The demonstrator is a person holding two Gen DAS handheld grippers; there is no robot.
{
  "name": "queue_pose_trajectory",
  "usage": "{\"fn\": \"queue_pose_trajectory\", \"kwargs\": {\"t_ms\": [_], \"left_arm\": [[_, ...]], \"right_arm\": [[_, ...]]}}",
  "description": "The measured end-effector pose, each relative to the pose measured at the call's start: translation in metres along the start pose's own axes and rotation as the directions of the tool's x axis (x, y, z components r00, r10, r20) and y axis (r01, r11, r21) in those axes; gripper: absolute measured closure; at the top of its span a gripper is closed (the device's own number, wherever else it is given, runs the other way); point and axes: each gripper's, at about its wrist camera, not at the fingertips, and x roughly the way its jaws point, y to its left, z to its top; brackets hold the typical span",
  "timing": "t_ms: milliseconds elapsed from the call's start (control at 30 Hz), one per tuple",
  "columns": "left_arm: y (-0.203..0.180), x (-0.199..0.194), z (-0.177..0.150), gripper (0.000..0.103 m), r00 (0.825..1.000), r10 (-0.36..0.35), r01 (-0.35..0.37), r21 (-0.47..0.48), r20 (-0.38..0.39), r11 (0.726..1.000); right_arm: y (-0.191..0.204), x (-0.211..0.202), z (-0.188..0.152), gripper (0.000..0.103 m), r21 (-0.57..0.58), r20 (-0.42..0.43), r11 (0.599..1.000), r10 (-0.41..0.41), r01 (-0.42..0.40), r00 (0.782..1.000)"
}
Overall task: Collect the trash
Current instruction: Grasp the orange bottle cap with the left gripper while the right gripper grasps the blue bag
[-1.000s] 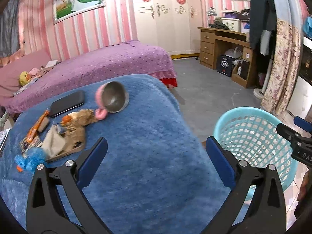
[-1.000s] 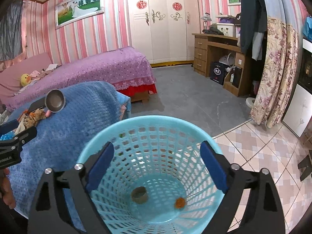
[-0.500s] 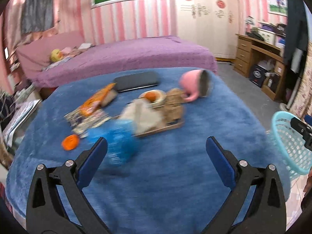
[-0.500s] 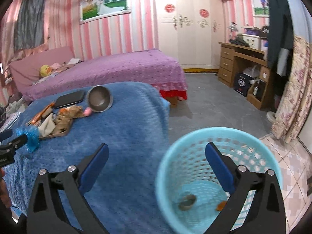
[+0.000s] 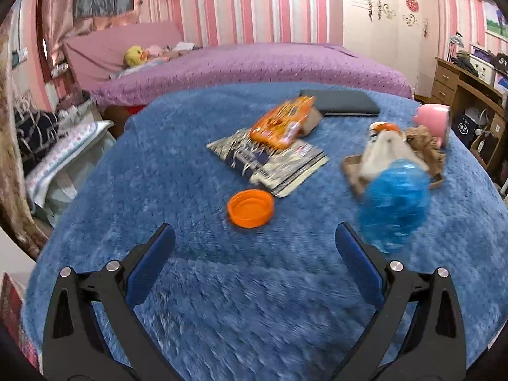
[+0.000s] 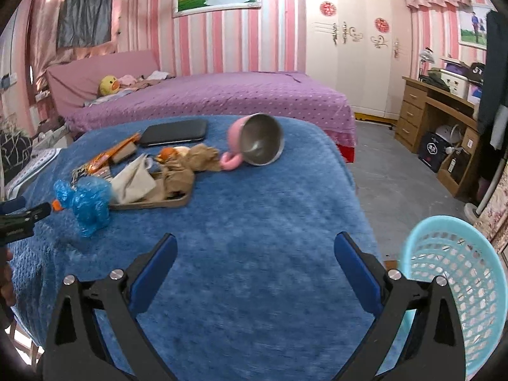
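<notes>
The trash lay scattered on the blue-blanketed worktop (image 5: 197,285). An orange lid (image 5: 250,208) sat open side up, nearest the left claw (image 5: 254,273). Just beyond it were a silvery printed wrapper (image 5: 270,162) and an orange snack wrapper (image 5: 282,122) lying partly over it. To the right a crumpled blue plastic bag (image 5: 395,203) rested against a shallow tray (image 6: 152,203) heaped with brown paper (image 6: 190,162) and a pale tissue (image 6: 133,179). Farther off were a tipped pink cup (image 6: 257,143) with a steel lining and a flat black case (image 5: 341,104), neither of which looked like rubbish.

The left claw's jaws stood wide apart with nothing between them, hanging over the near blanket and aimed at the lid. The right claw (image 6: 255,273) was also spread wide and empty. Its jaws had just been opening, over the right end of the worktop, with the turquoise basket (image 6: 454,285) low on the floor just past that edge.

The step in hand seemed to be the reach for a fresh piece, most likely the lid. That move would call for lowering the left claw until its tips pressed into the fleece on either side of the lid. It would then close on the rim and carry the lid right to the basket. The lid is low and the pile soft, so a shallow approach could slide over it.
</notes>
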Motion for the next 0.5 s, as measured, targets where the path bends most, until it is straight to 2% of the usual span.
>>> {"fn": "queue_pose_trajectory", "kwargs": {"t_ms": [233, 333, 367, 400, 500], "left_arm": [[0.014, 0.038, 0.016, 0.008, 0.995, -0.081, 0.079, -0.042, -0.055, 0.996], [0.007, 0.055, 0.021, 0.024, 0.990, -0.105, 0.104, -0.014, -0.094, 0.994], [0.006, 0.060, 0.021, 0.037, 0.988, -0.111, 0.110, -0.013, -0.112, 0.994], [0.004, 0.065, 0.021, 0.041, 0.984, -0.118, 0.117, -0.010, -0.134, 0.993], [0.003, 0.064, 0.019, 0.054, 0.985, -0.114, 0.114, -0.004, -0.132, 0.993]], "right_arm": [[0.024, 0.016, 0.003, 0.006, -0.025, -0.028, 1.000, 0.012, -0.013, 1.000], [0.033, 0.022, 0.004, 0.006, -0.020, -0.046, 1.000, 0.022, -0.023, 0.999], [0.035, 0.024, 0.004, 0.006, -0.019, -0.051, 0.999, 0.026, -0.027, 0.998], [0.037, 0.025, 0.004, 0.006, -0.018, -0.054, 0.999, 0.028, -0.029, 0.998], [0.046, 0.028, 0.003, 0.006, -0.025, -0.066, 0.999, 0.036, -0.038, 0.997]]}}
